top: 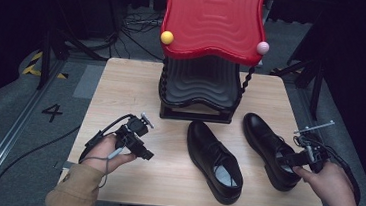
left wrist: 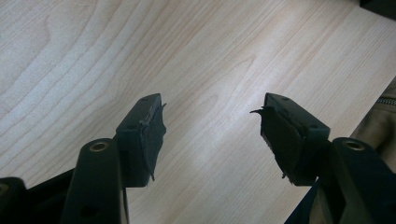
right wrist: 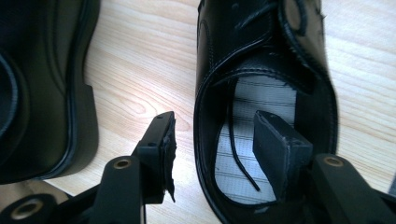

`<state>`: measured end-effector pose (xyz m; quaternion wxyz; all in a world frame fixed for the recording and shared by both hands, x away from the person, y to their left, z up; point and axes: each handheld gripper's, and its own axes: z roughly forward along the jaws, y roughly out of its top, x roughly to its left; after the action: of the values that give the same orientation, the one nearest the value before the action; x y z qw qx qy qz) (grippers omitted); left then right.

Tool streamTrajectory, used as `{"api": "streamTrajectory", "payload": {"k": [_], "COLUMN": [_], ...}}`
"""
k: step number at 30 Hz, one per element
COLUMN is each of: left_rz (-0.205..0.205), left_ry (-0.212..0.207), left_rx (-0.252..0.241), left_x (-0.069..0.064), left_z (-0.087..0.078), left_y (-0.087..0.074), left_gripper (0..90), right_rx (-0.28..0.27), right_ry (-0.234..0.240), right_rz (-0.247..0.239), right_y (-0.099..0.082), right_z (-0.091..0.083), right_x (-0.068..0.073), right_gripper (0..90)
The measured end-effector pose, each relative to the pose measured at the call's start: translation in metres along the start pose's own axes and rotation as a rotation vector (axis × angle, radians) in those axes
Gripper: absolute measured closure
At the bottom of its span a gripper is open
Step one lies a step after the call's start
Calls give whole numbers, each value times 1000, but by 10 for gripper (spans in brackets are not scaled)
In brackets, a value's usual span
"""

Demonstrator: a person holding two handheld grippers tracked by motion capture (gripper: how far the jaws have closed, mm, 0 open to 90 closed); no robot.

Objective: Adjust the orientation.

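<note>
In the high view, a light wooden table (top: 137, 86) fills the middle of the frame, and at its far edge stands a two-tier shoe rack with a glossy red wavy top shelf (top: 212, 18) over a black ribbed lower shelf (top: 200, 84); a small yellow ball (top: 166, 37) and a small pink ball (top: 262, 47) sit at the red shelf's front corners. Two black leather lace-up shoes lie on the table below the rack: the left shoe (top: 213, 161) at lower centre, the right shoe (top: 267, 148) toward the lower right, well apart from each other, toes pointing up the frame. At lower left a hand in a tan sleeve holds the left gripper (top: 142, 152) just above bare wood, away from both shoes. At lower right the other hand holds the right gripper (top: 286, 161) at the heel opening of the right shoe. In the left gripper view, the two black jaws rise from the bottom corners, spread wide with nothing between them, over pale wood grain. In the right gripper view, the jaws stand wide and straddle the shoe's side wall: one pad is inside the opening above the striped grey insole (right wrist: 254, 140) and a loose lace end, the other outside over the table, not closed on the leather; the other shoe's heel shows at the left edge.
</note>
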<state>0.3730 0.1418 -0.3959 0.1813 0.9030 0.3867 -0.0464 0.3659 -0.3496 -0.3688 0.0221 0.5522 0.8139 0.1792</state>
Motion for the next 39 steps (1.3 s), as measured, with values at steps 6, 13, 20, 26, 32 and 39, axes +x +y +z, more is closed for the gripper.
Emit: {"api": "streamTrajectory", "payload": {"k": [6,13,20,26,32,39], "left_rz": [4,1,1,2,5,6], "left_ry": [-3,-3,-4,-3,-4,-4], "left_rx": [1,5,2,-2,-3,2], "left_x": [0,0,1,1,0,0], "left_z": [1,1,-1,-1,0,0], "left_y": [0,-1,-2,-2,0,0], "left_gripper": [396,396,397,398,398,398], "right_rx": [36,34,-12,-75,-97,-90], "right_ry": [-12,0,-23,-55,-4,19], "right_rz": [-6,-42,-105,-113,-145,-217], "right_y": [3,10,13,12,9,9], "right_z": [17,41,42,25,11,5], "right_x": [-1,1,8,12,25,52], "right_gripper": [509,619,834,853,854,854]}}
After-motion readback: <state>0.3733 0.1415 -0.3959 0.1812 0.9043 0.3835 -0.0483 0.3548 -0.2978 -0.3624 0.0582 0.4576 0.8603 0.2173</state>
